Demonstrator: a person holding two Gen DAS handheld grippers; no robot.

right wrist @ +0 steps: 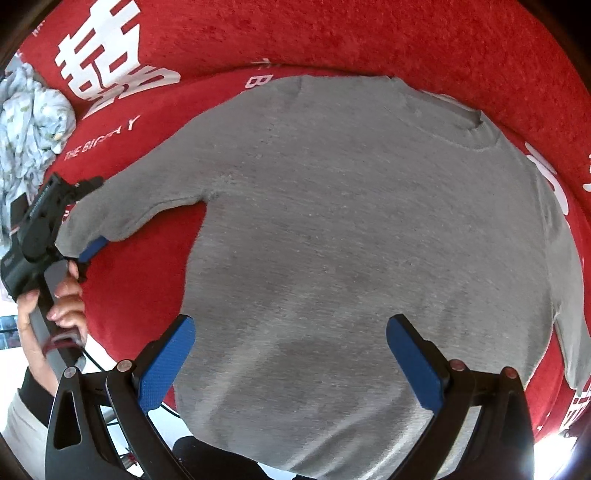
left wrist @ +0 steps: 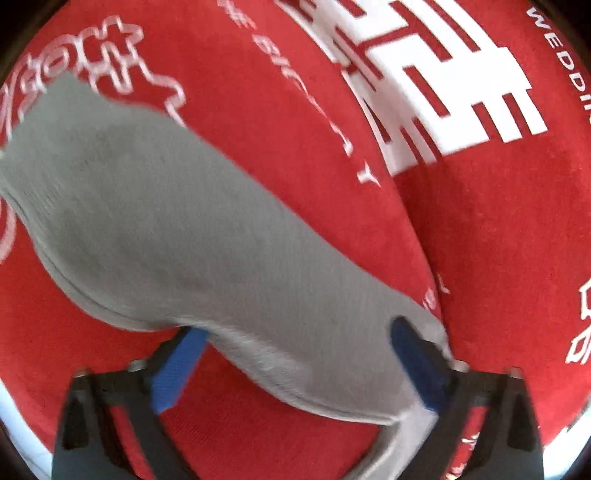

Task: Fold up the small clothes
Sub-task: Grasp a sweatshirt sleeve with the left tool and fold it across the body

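- A grey sweater point(right wrist: 351, 236) lies spread flat on a red cloth point(right wrist: 369, 33) with white printed characters and lettering; in the right wrist view its body fills the middle, neckline at the far side, hem at the near edge.
- Its left sleeve point(right wrist: 122, 210) stretches out to the left, cuff end reaching the left hand-held gripper point(right wrist: 79, 236).
- In the left wrist view that sleeve point(left wrist: 166, 206) runs from far left down to the near right, passing between the two blue pads point(left wrist: 177, 369).
- The left hand-held gripper point(left wrist: 295, 365) stands with its jaws apart around the cuff: the right pad is against the fabric, the left pad shows its face bare beside the sleeve edge, so the cloth is between the fingers but not pinched from both sides. The frame is blurred, and whether the left pad touches the sleeve I cannot tell.
- A person's hand point(right wrist: 59, 302) grips the handle of that tool at the left edge of the right wrist view, a dark sleeve below it.
- The right hand-held gripper point(right wrist: 291, 362) is released, jaws wide, pointing down over the near part of the sweater's body; nothing is between its pads.
- A crumpled pale floral fabric point(right wrist: 33, 122) lies at the far left, beside the red cloth.
- A fold ridge crosses the red cloth beyond the sweater.
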